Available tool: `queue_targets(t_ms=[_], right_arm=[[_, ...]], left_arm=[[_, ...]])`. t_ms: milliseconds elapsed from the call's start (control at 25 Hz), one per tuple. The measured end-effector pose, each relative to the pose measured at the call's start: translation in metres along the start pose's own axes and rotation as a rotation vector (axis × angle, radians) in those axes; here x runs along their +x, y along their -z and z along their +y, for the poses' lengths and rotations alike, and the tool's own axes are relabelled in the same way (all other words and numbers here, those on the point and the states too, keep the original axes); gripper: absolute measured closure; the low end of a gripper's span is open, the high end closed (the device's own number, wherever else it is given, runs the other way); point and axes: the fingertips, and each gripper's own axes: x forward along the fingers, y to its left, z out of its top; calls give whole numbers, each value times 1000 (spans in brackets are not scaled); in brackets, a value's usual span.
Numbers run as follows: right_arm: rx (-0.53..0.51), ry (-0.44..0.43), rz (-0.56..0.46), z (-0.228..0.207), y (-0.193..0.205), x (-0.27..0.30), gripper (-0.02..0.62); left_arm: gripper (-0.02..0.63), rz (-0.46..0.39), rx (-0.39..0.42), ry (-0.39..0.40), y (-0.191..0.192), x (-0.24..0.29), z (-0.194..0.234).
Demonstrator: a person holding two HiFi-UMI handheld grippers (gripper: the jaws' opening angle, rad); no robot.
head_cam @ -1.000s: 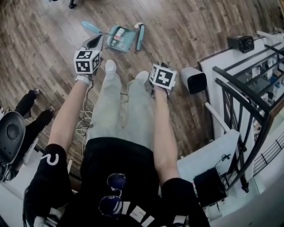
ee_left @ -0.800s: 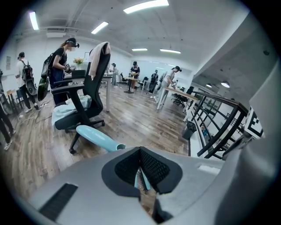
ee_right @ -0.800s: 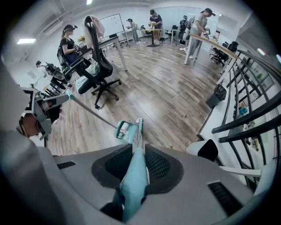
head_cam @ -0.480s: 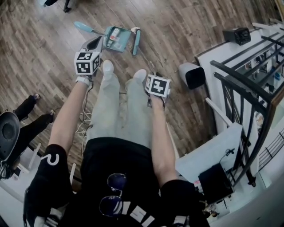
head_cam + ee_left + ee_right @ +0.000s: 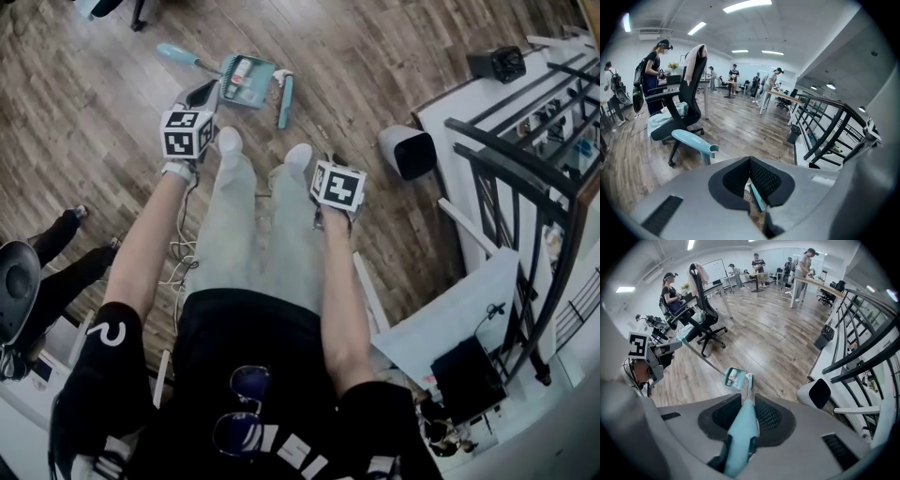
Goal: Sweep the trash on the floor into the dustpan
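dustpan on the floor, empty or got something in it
Not empty: a white and red piece of trash lies inside the teal dustpan, visible in both the head view and the right gripper view.

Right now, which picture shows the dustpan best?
The head view: it shows the whole dustpan from above, with trash inside. The right gripper view shows the dustpan smaller, beyond the broom handle. The left gripper view shows only its pale blue handle.

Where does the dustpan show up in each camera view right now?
Head view: dustpan top centre, beyond the shoes.
Left gripper view: only its handle, left of centre.
Right gripper view: centre, just above the tongs.
Shared landmark: the broom head, seen in all three.
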Motion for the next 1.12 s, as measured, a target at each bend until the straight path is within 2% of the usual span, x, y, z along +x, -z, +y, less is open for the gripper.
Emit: queue_targets(t_ms=[400, 640, 840, 960, 1120], right_arm=[[68, 38, -81, -30, -12, -22, 511], [86, 142, -97, -56, -15, -21, 511], [26, 207, -7, -49, 2, 6, 511], [-18, 251, 7, -42, 0, 16, 511], [-22, 228, -10, -17, -6, 28, 509]], left_arm=[[607, -17, 27, 9, -9, -5, 10], [607, -39, 40, 13, -17, -6, 22], [607, -59, 69, -1, -31, -4, 40], [608, -52, 82, -5, -37, 2, 53], [607, -27, 94, -13, -37, 10, 70]])
